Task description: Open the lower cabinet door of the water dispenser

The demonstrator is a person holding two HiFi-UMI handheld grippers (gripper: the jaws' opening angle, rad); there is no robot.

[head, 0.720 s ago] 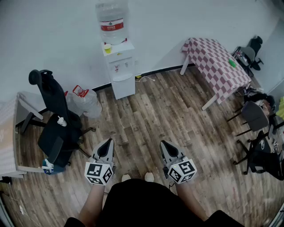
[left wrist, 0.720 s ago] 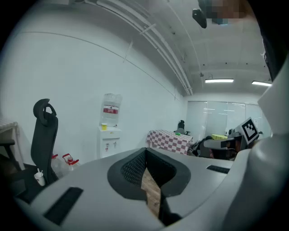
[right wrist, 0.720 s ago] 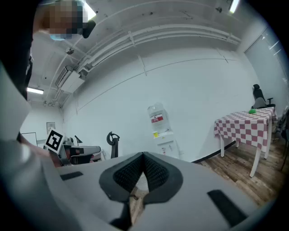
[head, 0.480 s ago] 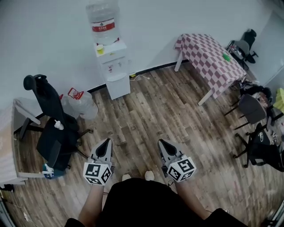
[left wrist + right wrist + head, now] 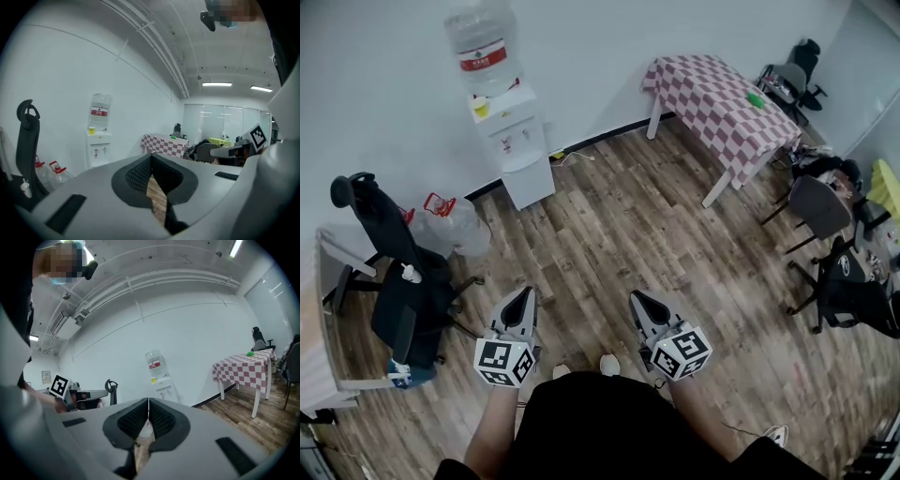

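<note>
Wooden floor (image 5: 619,220): water dispenser (image 5: 514,150) well ahead of left gripper (image 5: 525,292), right gripper (image 5: 636,297), both closed.

- An office-type room is indicated: white walls, wood-look plank floor (image 5: 619,244).
- A black swivel office chair (image 5: 389,272) is seen at left; more chairs (image 5: 820,211) are grouped at right.
- A bottle-fed water dispenser (image 5: 511,141) is set against the wall, with spare jugs (image 5: 450,223) beside it.
- Ceiling strip lights (image 5: 217,84) and a glazed partition (image 5: 211,122) are shown in the left gripper view.

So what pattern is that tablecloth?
Red-and-white checks. The tablecloth shows best in the head view.
</note>
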